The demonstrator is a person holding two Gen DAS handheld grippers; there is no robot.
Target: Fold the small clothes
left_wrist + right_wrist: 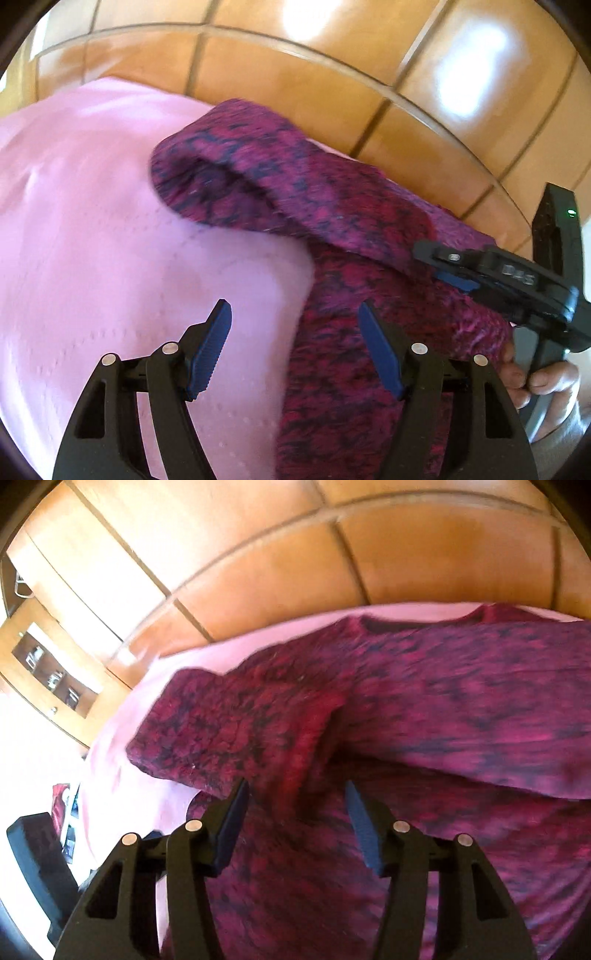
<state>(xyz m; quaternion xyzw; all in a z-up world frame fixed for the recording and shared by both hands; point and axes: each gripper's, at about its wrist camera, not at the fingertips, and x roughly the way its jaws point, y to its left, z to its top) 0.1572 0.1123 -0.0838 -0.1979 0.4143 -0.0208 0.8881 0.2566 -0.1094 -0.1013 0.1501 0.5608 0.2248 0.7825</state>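
While over sweater (443, 709) (magenta), both tools gape empty.

Magenta knit sweater (332, 229) on pink sheet (92, 221), left gripper (295, 314) fingers apart above, right gripper (454, 275) at sweater's edge

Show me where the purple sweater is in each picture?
Left wrist view: the purple sweater runs from centre to lower right.
Right wrist view: the sweater fills the centre and right.
Shared landmark: the pink sheet under it, left of the sweater in both.
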